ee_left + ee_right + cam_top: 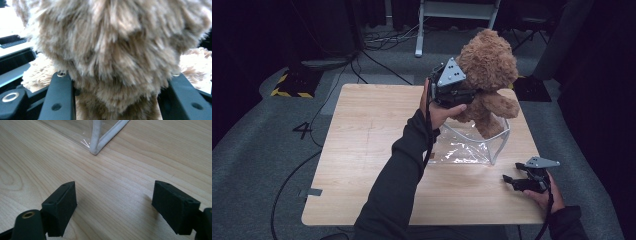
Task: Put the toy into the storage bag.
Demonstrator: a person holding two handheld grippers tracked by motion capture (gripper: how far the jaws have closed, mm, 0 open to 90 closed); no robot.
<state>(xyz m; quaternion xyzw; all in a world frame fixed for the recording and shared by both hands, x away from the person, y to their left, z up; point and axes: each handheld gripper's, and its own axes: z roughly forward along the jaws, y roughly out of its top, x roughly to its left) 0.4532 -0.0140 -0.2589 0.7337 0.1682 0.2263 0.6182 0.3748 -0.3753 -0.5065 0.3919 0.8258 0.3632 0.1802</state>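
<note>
Room: dark curtains, grey carpet, cables trailing.
Surface (372, 150): pale wood, carrying a clear bag (472, 145).
Bear (487, 80): hanging over the bag mouth, legs entering; likely snagging the rim, collapsing or dragging the unheld bag.
Left hand-held gripper (464, 97): clamping the bear.
Right hand-held gripper (512, 181): jaws apart, idling beside the bag.

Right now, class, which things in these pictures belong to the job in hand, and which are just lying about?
Belongs to the job:
- teddy bear, clamped in the left claw, feet in the bag's mouth
- clear plastic bag with white trim
- right claw, open, low over the table near the bag

Just lying about:
- cables on the floor
- yellow-and-black striped base
</note>
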